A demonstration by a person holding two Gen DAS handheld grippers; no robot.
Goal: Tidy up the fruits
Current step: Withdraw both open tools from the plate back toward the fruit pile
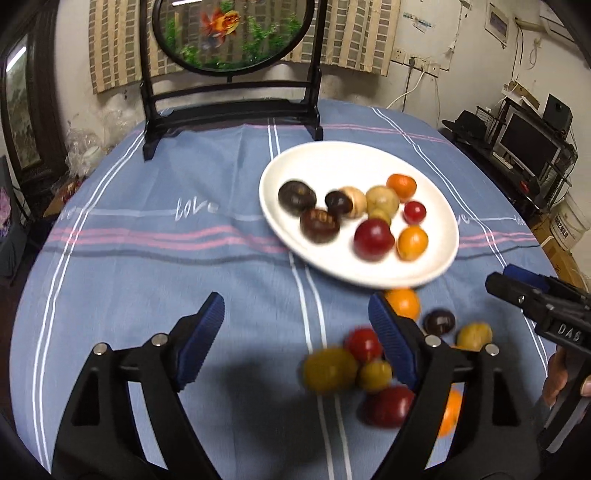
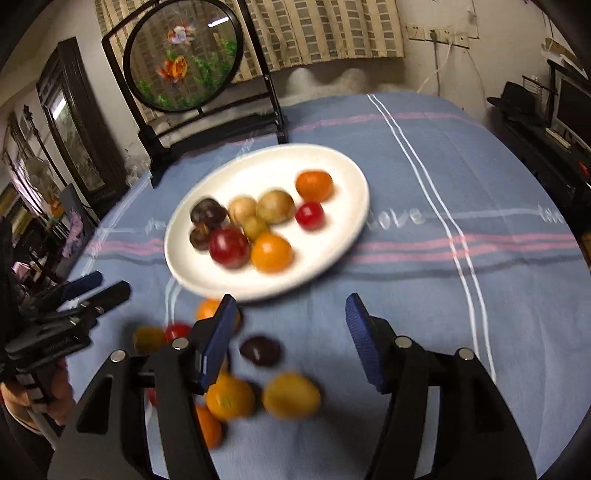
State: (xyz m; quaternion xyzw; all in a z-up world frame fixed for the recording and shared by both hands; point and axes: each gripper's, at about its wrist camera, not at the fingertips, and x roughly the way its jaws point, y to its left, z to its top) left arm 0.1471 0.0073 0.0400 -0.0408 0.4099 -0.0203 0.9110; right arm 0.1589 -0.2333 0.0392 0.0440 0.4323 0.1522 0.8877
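**A:** Where does the fruit lie?

**B:** In two groups. A white plate (image 1: 354, 273) sits near the middle of the table, on a blue striped tablecloth (image 1: 147, 266). It carries some ten small fruits: three dark purple ones toward its left side, a red plum (image 1: 373, 239) and an orange fruit (image 1: 412, 242) by its near rim, a small red fruit (image 1: 414, 212), two tan ones at the centre, and another orange one at the far right. The loose fruits (image 1: 364, 345) lie on the cloth just off the plate's near rim, toward the table's near edge: orange, red, yellow-green and dark purple pieces, close together and blurred.

**A:** And the grippers?

**B:** The left gripper (image 1: 295, 328) hangs over the cloth, jaws spread wide with nothing between the blue pads; the loose pile lies beside and partly behind its right finger (image 1: 391, 343). The right gripper (image 2: 290, 332) also stands apart. A dark purple fruit (image 2: 259, 350) and a yellow one (image 2: 291, 395) lie on the cloth in the gap between its fingers, touched by neither pad. A hand (image 2: 55, 395) grips the left tool's handle.

**A:** Farther out?

**B:** At the table's far edge stands a black-framed round screen (image 1: 232, 33) painted with a goldfish.
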